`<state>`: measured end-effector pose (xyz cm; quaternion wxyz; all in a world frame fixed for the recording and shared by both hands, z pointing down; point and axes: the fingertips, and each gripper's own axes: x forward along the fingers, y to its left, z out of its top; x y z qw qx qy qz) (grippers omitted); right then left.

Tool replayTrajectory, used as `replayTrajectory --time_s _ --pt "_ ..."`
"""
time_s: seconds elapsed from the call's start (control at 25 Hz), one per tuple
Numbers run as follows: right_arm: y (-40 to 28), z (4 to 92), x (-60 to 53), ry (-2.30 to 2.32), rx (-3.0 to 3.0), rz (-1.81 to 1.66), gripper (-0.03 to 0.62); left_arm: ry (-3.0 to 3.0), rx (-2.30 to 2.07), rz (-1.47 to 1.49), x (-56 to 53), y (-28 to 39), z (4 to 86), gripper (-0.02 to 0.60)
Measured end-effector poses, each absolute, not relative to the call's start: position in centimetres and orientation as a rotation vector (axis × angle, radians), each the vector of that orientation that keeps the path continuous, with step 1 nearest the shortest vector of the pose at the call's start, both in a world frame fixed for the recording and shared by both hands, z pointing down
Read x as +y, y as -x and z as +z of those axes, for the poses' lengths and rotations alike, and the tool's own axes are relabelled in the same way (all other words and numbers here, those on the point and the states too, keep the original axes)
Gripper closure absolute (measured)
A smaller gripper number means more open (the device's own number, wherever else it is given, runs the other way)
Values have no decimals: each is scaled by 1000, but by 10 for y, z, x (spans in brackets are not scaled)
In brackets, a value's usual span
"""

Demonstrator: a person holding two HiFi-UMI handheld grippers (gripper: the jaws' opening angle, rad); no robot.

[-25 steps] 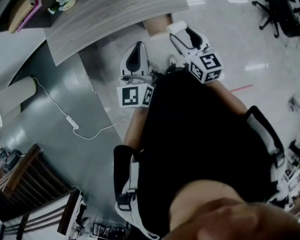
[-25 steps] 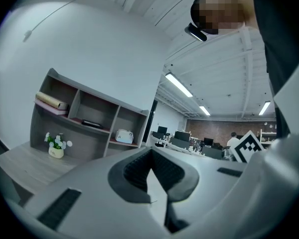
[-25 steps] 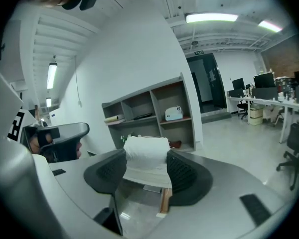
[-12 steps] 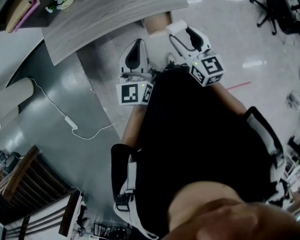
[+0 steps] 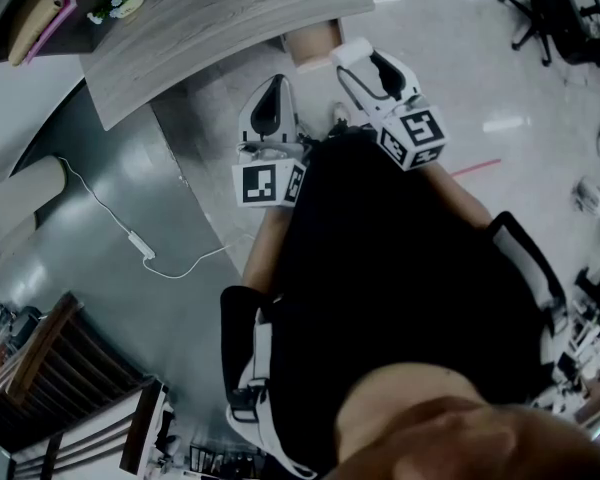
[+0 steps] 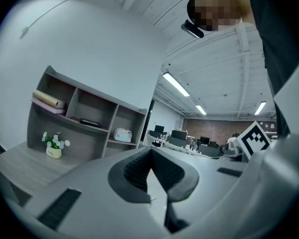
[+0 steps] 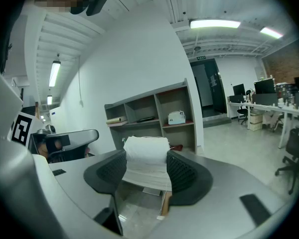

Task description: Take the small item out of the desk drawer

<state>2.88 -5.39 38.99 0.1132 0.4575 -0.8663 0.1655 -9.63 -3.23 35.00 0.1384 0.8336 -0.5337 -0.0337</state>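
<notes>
My right gripper point(image 5: 360, 60) is shut on a small white folded item point(image 5: 352, 52), held up in front of the person's chest near the desk's front edge. In the right gripper view the white item point(image 7: 145, 163) fills the gap between the dark pads of the right gripper point(image 7: 145, 172). My left gripper point(image 5: 272, 93) hovers beside it, shut, with nothing in it; in the left gripper view the left gripper point(image 6: 151, 158) has its pads meeting. A light-brown wooden part point(image 5: 310, 42), perhaps the drawer, shows under the grey wood desk top point(image 5: 220, 13); its inside is hidden.
A shelf unit point(image 6: 79, 118) on the desk holds a small potted plant point(image 5: 118, 0) and books. A white cable point(image 5: 140, 240) lies on the grey floor at the left. A wooden chair point(image 5: 50, 368) stands at the lower left, an office chair point(image 5: 555, 13) at the upper right.
Both grippers have drifted very slightly toward the desk. The white item stays held in the right gripper.
</notes>
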Motion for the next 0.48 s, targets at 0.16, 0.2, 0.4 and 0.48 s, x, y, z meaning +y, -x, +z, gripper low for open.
replayTrajectory --time_s 0.16,0.2,0.4,0.48 --pt "-28 389 -51 -1338 -2542 482 339 -2412 -1542 -98 -30 96 350 584" --pt "-28 390 -51 -1336 -2540 481 339 -2413 -1541 -98 -30 96 350 584" --pt "-29 393 -49 -1338 -2535 483 339 -2417 -1539 -92 -29 95 352 584" --pt "-30 393 -47 -1338 -2532 484 339 -2417 -1538 -90 -27 94 352 584"
